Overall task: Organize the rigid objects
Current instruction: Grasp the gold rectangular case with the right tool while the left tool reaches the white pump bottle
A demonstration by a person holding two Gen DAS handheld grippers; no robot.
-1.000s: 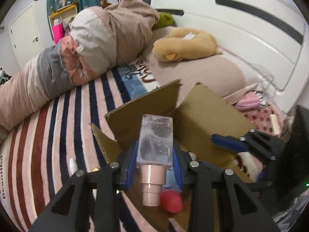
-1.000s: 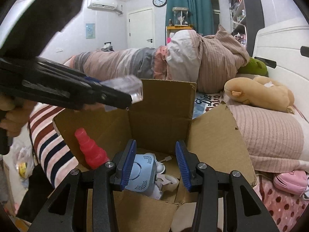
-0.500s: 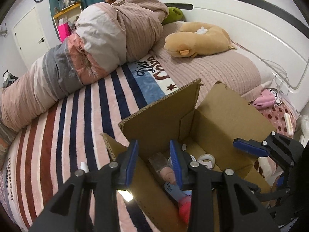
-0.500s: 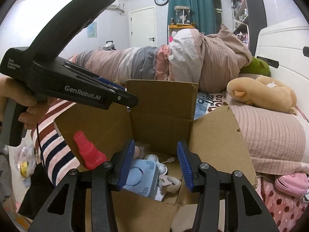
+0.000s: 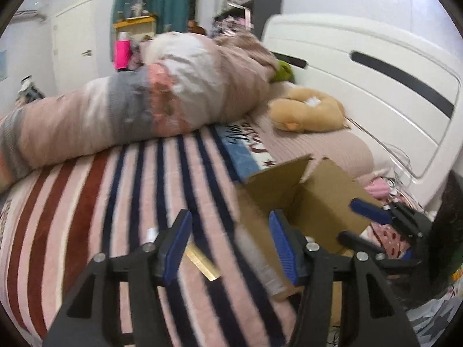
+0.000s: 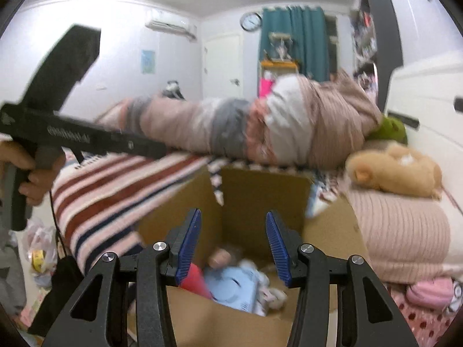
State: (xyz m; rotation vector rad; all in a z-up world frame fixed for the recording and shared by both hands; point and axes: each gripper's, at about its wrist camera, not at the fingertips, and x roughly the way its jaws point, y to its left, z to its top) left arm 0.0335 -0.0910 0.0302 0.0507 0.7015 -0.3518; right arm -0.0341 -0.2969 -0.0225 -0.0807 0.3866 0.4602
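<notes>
Bottle gone from left claw (image 5: pixel 230 245) — lettering unreadable.

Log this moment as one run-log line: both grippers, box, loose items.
left gripper: jaws opening, empty, over striped blanket | right gripper: open, empty, above brown cardboard box | small gold bar: on blanket

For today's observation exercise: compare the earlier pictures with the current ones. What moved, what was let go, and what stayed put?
The left hand-held gripper let go of the clear bottle into the cardboard box, swung away over the striped blanket, and its jaws are opening, empty. The right hand-held gripper remains empty above the box; the plush toy stayed put.
</notes>
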